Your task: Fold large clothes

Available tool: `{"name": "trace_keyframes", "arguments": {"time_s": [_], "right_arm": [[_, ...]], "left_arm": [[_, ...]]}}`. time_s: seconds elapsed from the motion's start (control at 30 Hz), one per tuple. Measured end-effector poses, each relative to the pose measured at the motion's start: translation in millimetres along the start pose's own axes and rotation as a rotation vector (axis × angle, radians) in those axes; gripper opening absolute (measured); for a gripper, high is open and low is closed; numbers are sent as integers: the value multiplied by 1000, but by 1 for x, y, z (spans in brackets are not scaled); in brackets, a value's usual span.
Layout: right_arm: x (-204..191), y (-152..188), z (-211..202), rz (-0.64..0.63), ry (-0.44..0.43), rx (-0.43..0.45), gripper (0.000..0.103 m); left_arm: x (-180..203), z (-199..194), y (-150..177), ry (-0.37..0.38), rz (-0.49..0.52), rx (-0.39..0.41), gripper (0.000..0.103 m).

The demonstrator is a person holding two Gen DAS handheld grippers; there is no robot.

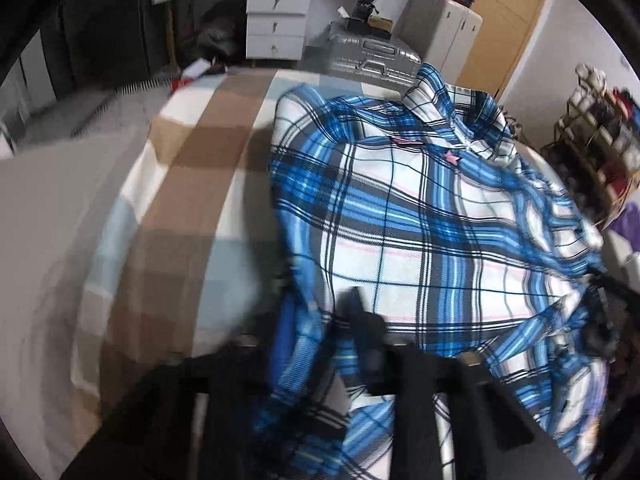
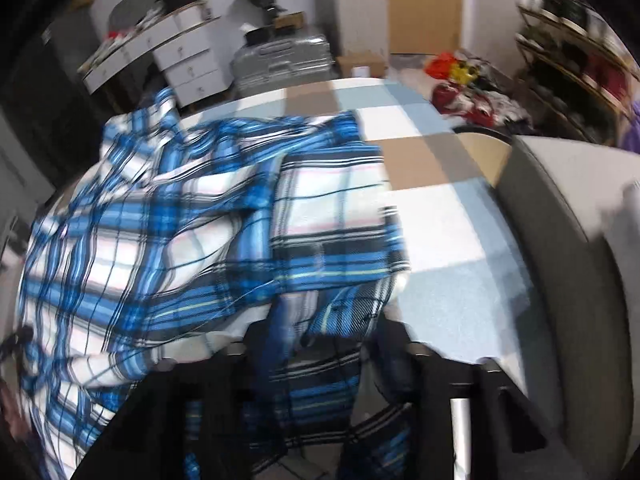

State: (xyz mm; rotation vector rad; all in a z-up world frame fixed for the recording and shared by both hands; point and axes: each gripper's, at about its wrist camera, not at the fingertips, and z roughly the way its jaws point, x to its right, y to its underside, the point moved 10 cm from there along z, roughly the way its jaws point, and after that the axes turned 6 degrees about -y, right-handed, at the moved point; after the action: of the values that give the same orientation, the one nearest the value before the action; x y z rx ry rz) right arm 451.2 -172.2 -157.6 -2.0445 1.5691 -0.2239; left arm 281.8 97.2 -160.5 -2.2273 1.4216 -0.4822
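A blue, white and black plaid shirt [image 1: 420, 216] lies spread on a bed, collar toward the far end. Its near hem is bunched up at the bottom of the left wrist view, where my left gripper [image 1: 324, 320] is shut on a fold of it. One dark finger [image 1: 360, 312] shows above the cloth, and the other is covered by fabric. In the right wrist view the plaid shirt [image 2: 160, 220] fills the left half. A gathered strip of it hangs between the fingers of my right gripper [image 2: 324, 340], which is shut on it. Both views are motion-blurred.
The bed cover [image 1: 192, 152] is checked in brown, white and pale blue. A grey padded edge [image 2: 568, 240] borders the bed on the right. Beyond the far end stand a silver suitcase [image 1: 372, 60], white drawers [image 1: 276, 20] and cluttered shelves [image 2: 572, 48].
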Motion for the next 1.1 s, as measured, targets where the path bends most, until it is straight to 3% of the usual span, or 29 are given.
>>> {"name": "trace_keyframes", "arguments": {"time_s": [0.27, 0.37, 0.43, 0.5, 0.53, 0.67, 0.8, 0.9, 1.03, 1.1], "right_arm": [[5, -25, 17, 62, -3, 12, 22], [5, -30, 19, 71, 12, 8, 26], [5, -23, 8, 85, 10, 4, 32], [1, -11, -14, 85, -7, 28, 51], [0, -6, -24, 80, -12, 46, 53], [-24, 40, -87, 18, -50, 101, 63], [-61, 100, -141, -71, -110, 137, 69], [-92, 149, -172, -110, -178, 149, 69], [-126, 196, -185, -97, -252, 151, 69], [-140, 213, -180, -84, -293, 118, 62]], "left_arm": [[-2, 19, -27, -12, -6, 2, 10], [-1, 20, -30, -30, 6, 4, 12], [-3, 11, -22, -29, 8, 1, 15], [-2, -9, -9, 6, 13, 24, 23], [-1, -18, -4, 14, 11, 32, 31], [2, -77, 36, 67, -2, 111, 57], [19, -121, 70, 123, 17, 143, 63], [38, -150, 103, 167, 92, 170, 66], [53, -175, 134, 177, 195, 220, 66], [58, -180, 144, 168, 233, 235, 66]]}}
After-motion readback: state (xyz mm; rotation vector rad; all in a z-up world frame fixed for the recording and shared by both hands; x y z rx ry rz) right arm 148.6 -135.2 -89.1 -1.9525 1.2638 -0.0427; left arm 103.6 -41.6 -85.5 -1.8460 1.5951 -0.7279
